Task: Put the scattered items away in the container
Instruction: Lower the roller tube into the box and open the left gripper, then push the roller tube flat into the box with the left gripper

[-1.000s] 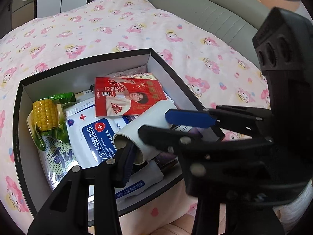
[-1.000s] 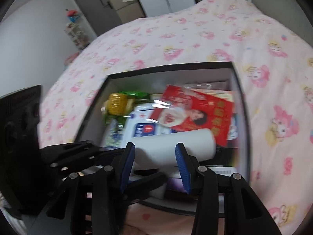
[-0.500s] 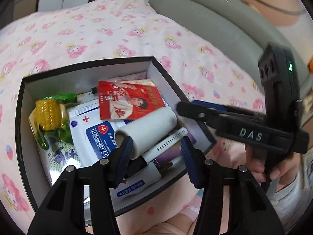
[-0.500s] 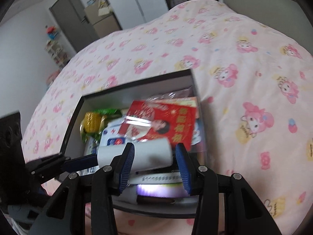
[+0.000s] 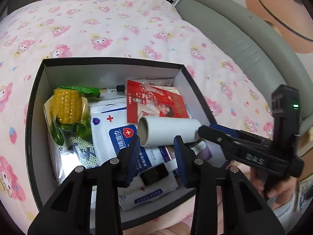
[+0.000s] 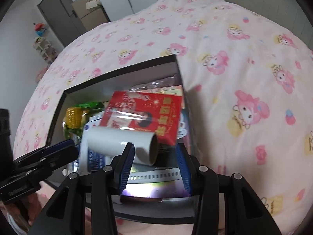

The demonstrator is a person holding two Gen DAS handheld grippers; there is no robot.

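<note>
A black box (image 5: 109,60) with a grey inside sits on the pink bedspread; it also shows in the right wrist view (image 6: 121,70). Inside lie a white paper roll (image 5: 168,130) (image 6: 117,143), a red packet (image 5: 156,101) (image 6: 144,113), a toy corn cob (image 5: 66,103) (image 6: 73,115), white and blue wipe packs (image 5: 117,135) and a small black device (image 5: 154,175). My left gripper (image 5: 156,158) is open and empty above the near part of the box. My right gripper (image 6: 156,166) is open and empty over the box's near right corner; it also shows at the right in the left wrist view (image 5: 221,131).
The pink patterned bedspread (image 5: 97,29) surrounds the box on all sides. A grey padded headboard (image 5: 234,35) runs along the right. A door and cabinets (image 6: 74,13) stand beyond the bed. A hand (image 5: 273,184) holds the right gripper.
Both grippers have pulled back from the paper roll, which now lies loose in the box. The right gripper has moved off to the right.
</note>
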